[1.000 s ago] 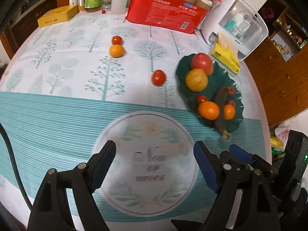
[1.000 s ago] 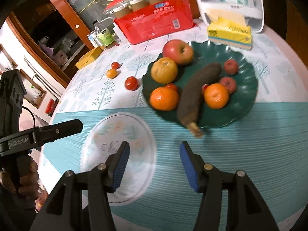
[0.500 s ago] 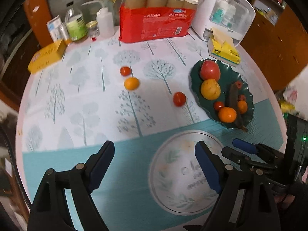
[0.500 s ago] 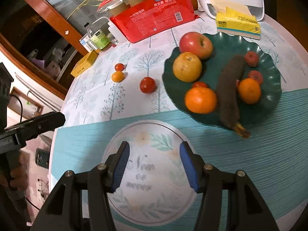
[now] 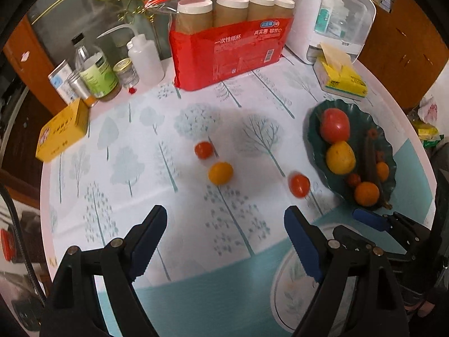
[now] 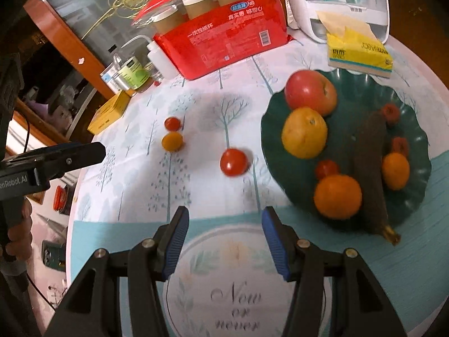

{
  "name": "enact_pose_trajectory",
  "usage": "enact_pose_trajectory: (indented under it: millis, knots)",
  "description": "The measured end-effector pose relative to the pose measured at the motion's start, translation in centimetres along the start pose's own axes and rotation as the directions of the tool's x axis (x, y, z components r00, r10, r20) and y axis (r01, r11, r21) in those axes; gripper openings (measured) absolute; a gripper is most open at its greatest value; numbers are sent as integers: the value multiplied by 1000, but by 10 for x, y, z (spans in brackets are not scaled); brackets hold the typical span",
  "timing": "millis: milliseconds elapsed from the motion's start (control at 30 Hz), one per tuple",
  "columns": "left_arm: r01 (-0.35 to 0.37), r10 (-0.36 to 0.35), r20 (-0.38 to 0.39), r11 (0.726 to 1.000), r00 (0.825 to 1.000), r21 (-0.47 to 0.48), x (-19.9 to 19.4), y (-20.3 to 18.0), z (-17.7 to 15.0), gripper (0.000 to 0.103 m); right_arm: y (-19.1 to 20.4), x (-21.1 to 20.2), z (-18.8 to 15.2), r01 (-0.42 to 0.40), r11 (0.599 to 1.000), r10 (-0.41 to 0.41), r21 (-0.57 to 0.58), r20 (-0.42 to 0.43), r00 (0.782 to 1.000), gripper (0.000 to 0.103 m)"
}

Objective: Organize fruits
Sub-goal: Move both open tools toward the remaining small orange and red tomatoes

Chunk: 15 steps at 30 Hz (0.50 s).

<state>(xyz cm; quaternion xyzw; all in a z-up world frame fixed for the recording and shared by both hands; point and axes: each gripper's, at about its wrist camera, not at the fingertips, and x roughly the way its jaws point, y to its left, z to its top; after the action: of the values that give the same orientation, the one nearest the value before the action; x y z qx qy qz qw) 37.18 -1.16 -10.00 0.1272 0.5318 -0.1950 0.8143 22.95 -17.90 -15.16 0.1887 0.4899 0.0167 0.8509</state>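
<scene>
Two wrist views over a round tabletop (image 5: 196, 289) covered with a cloth printed with pale trees above and a teal band below. The left gripper (image 5: 224, 241) hangs above the cloth with its blue-padded jaws set wide apart and nothing between them; the right gripper (image 6: 223, 243) likewise stands with its jaws apart and empty, over the round emblem printed on the cloth. Three fruits lie loose on the tree print — a small red tomato (image 5: 204, 149), a small orange fruit (image 5: 220, 173) just beside it, and a second red tomato (image 6: 233, 162) lying apart from that pair, near the rim of the dark green plate (image 6: 415, 196). On the plate lie a red apple (image 6: 310, 92), a yellow-orange fruit (image 6: 304, 132) touching it, a larger orange (image 6: 337, 196), a smaller orange (image 6: 395, 170), a dark brown banana (image 6: 370, 174) laid between the two oranges, and several small red fruits. Along the far edge stand a red pack of paper cups (image 5: 227, 47), a white squeeze bottle (image 5: 146, 59), a green-labelled bottle (image 5: 96, 70), a yellow box (image 5: 61, 130), a yellow tissue pack (image 6: 357, 50) and a white appliance (image 5: 331, 14). In the right wrist view the left gripper enters from the left edge, held in a hand (image 6: 19, 236).
</scene>
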Motion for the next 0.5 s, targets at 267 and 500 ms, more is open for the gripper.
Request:
enact_pose_trajectory:
  millis: [267, 500]
  knots:
    - [11, -11, -9, 1000, 1000, 12, 37, 13, 33, 85, 11, 25, 25, 68, 998, -68, -2, 40, 997, 55]
    - [39, -40, -38, 999, 998, -24, 72, 26, 43, 85, 15, 43, 27, 189, 982, -188, -1, 87, 978, 55]
